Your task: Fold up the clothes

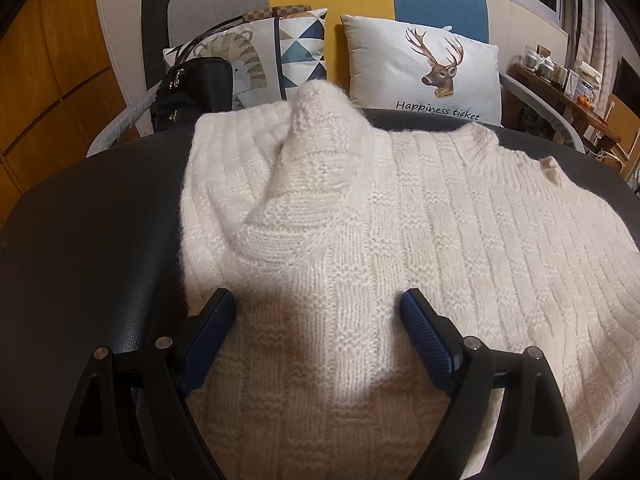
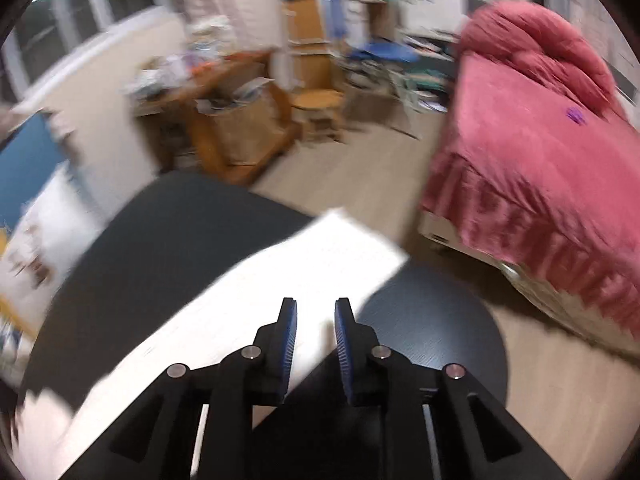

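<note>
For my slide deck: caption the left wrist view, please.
Open left tongs poised over a cream knit sweater spread on a dark table.

Both wrist views look steeply down, sharing the sweater [image 1: 360,240].

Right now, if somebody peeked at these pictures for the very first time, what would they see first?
Probably the big fluffy white sweater spread over the dark round table, with one sleeve folded across its chest. The open left gripper sits over its near part. Behind it a pillow with a deer leans on the sofa, and in the blurry right view a bright pink bed fills the right side.
</note>
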A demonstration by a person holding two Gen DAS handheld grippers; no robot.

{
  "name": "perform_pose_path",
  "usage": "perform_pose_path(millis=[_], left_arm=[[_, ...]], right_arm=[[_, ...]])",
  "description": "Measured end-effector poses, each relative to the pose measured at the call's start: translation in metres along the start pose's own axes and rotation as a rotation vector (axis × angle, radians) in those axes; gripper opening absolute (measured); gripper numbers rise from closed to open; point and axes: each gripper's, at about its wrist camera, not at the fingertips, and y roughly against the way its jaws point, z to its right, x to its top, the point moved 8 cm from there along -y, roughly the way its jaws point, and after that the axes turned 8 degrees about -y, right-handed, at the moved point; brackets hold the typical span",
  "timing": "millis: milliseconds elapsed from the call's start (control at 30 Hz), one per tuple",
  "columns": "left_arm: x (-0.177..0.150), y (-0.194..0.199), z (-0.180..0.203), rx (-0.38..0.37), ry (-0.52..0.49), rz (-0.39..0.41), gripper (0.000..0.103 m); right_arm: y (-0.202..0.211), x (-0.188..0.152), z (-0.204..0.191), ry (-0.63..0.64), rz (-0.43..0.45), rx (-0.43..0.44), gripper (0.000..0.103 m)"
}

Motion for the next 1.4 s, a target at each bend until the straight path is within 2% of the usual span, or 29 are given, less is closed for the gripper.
perform_pose_path(millis=[100,167,267,333,467,600,767,867,933,1000,1067,1167,1233,1267,1333,1400], left_arm=[[0.000,0.000,0.001,0.007,-0.006,-0.002,0.087],[-0.001,0.001,0.001,0.008,-0.008,-0.004,0.087],[-0.006,0.004,0.000,0.000,-0.014,-0.003,0.087],[-0.009,0.005,-0.001,-0.008,-0.009,-0.002,0.087],[-0.013,0.007,-0.002,-0.007,-0.009,-0.002,0.087],[-0.016,0.009,-0.002,0.002,-0.014,-0.003,0.087],[-0.027,0.016,-0.004,0.015,-0.009,-0.004,0.087],[-0.032,0.020,-0.004,0.022,-0.003,-0.004,0.088],[-0.034,0.022,-0.005,0.025,-0.003,-0.004,0.088],[-0.033,0.023,-0.005,0.016,0.001,-0.003,0.088],[-0.032,0.029,-0.006,-0.016,0.013,0.015,0.088],[-0.028,0.043,-0.008,-0.080,0.036,0.065,0.088],[-0.024,0.059,-0.013,-0.087,0.039,0.121,0.088],[-0.020,0.071,-0.018,-0.090,0.038,0.156,0.088],[-0.012,0.086,-0.029,-0.099,0.032,0.209,0.088],[0.000,0.098,-0.048,-0.093,0.025,0.259,0.088]], right_arm=[[0.008,-0.045,-0.056,0.182,-0.108,0.185,0.019],[0.004,-0.072,-0.086,0.271,-0.174,0.230,0.019],[-0.016,-0.096,-0.111,0.346,-0.240,0.165,0.019],[-0.031,-0.102,-0.122,0.370,-0.251,0.120,0.019],[-0.046,-0.100,-0.163,0.543,-0.139,0.001,0.019],[-0.066,-0.089,-0.194,0.601,-0.103,-0.032,0.019],[-0.069,-0.088,-0.209,0.665,-0.075,-0.067,0.019],[-0.053,-0.094,-0.217,0.708,-0.064,-0.161,0.019],[-0.023,-0.102,-0.232,0.731,0.024,-0.113,0.019],[0.025,-0.127,-0.271,0.764,0.089,0.078,0.020],[0.063,-0.166,-0.316,0.829,0.061,0.261,0.020],[0.086,-0.245,-0.376,0.960,-0.139,0.478,0.020],[0.090,-0.289,-0.403,1.040,-0.205,0.531,0.020],[0.089,-0.315,-0.418,1.110,-0.203,0.521,0.020],[0.083,-0.340,-0.434,1.172,-0.212,0.512,0.020],[0.067,-0.357,-0.444,1.185,-0.233,0.461,0.020]])
